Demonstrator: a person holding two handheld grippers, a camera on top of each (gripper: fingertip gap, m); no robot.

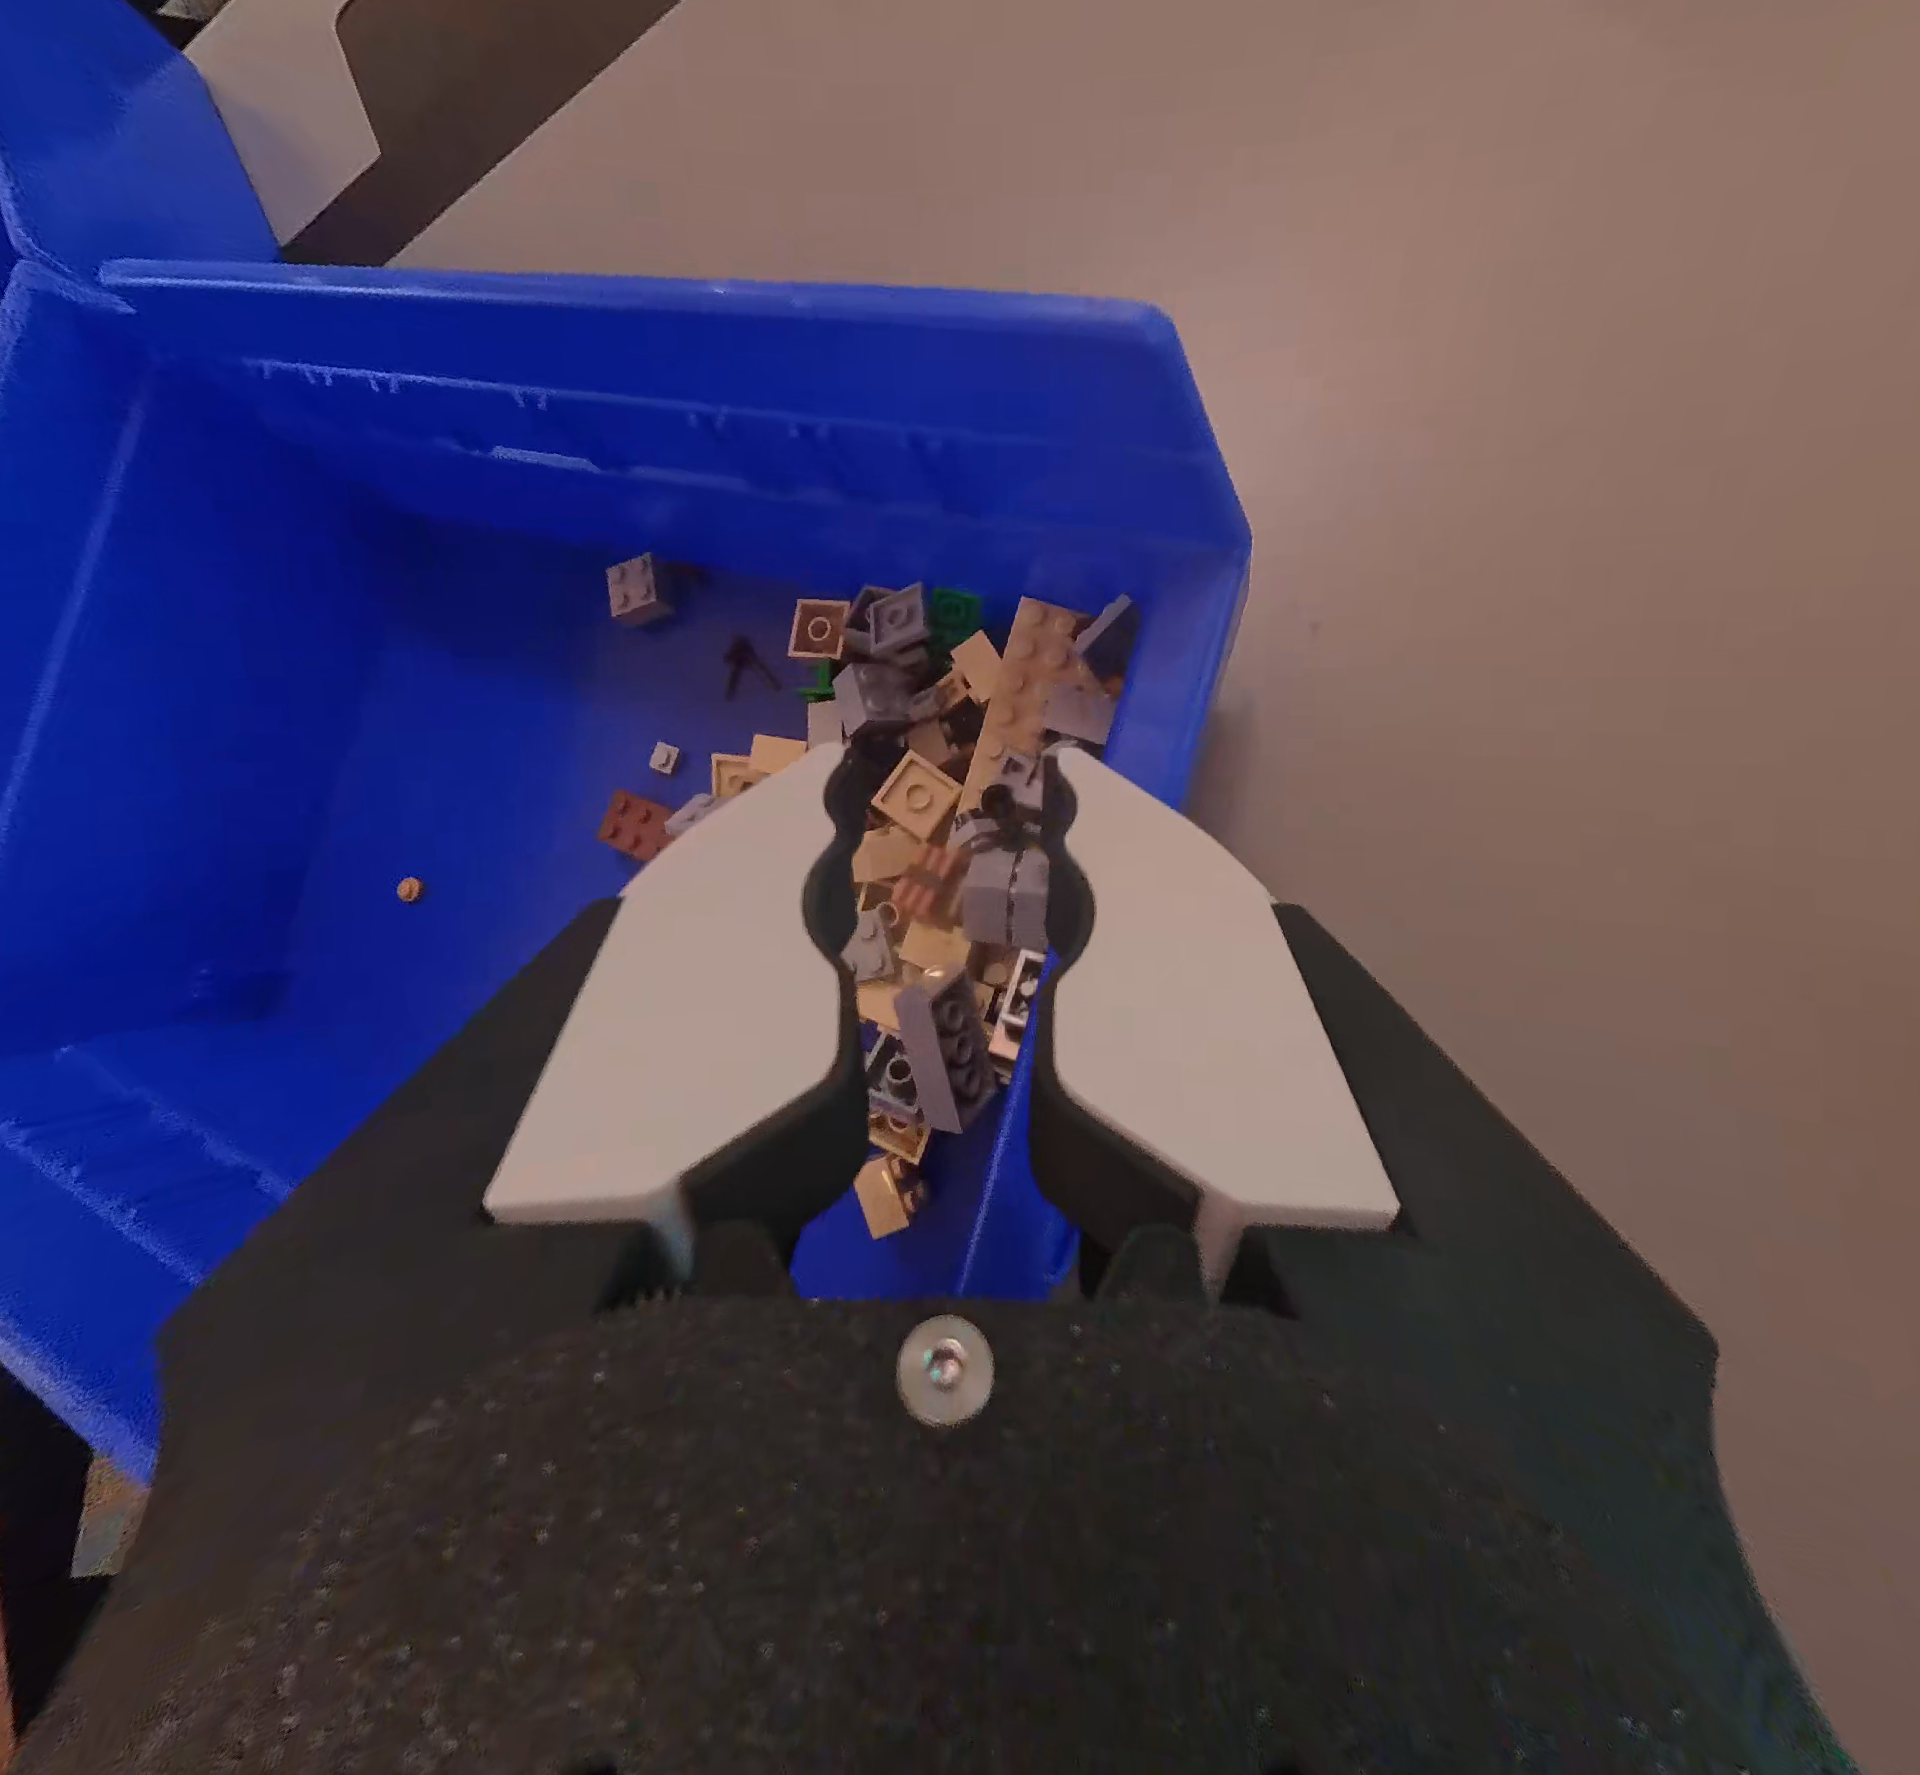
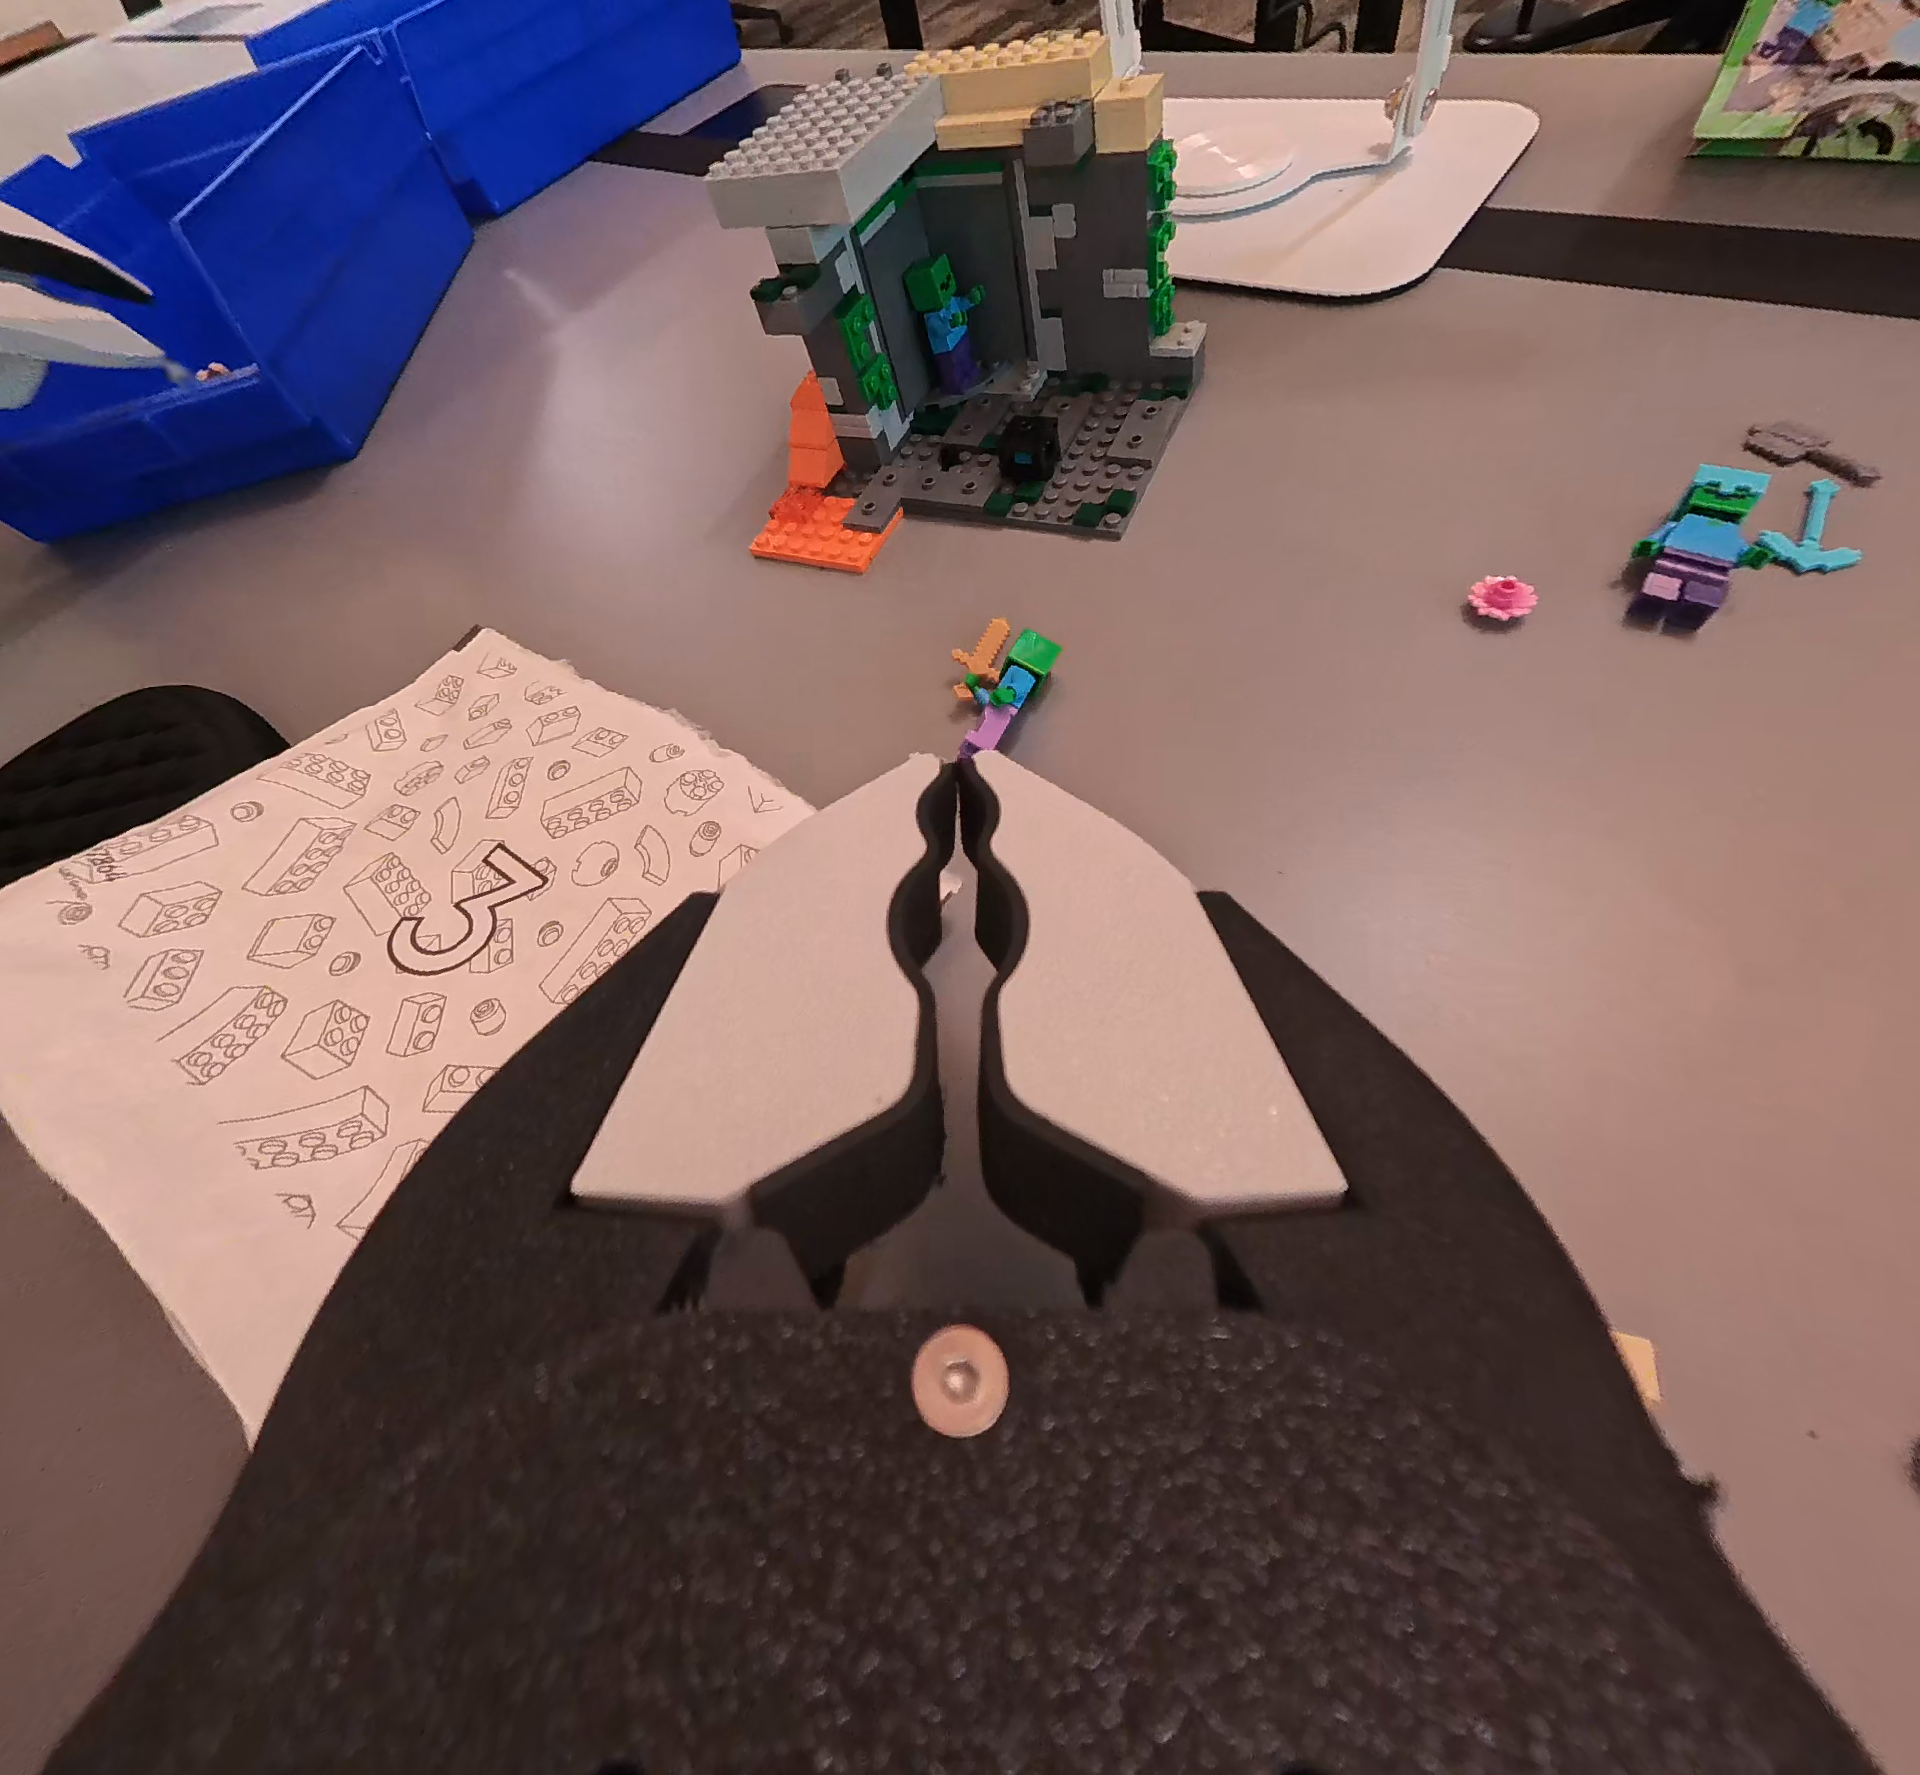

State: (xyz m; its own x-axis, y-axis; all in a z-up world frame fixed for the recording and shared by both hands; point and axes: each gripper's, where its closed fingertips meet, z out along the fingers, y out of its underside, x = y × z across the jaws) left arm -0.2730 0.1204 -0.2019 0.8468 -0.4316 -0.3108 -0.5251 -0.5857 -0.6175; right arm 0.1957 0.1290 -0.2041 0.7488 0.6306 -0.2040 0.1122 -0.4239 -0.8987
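Grey tabletop, broad and mostly bare to the right of centre, running back to a dark seam. Blue bins clustered along the far left edge, walls touching one another. White paper bag printed with brick outlines, flat at the near left, its torn edge just beside the right gripper. White stand base at the far side, just behind the brick-built ruin in grey, tan and green with an orange corner plate. Green box at the far right edge.

Nearest blue bin seen from above in the left wrist view, loose tan and grey bricks heaped against its right wall, floor open on the left.

Left gripper over that heap, fingers a narrow gap apart, nothing clamped; contact with the bricks not discernible.

Right gripper low over the table, tips pressed together with nothing visibly between them, just short of the small green-headed minifigure lying flat with an orange sword. Larger teal-and-purple figure and pink flower piece well apart to the right.
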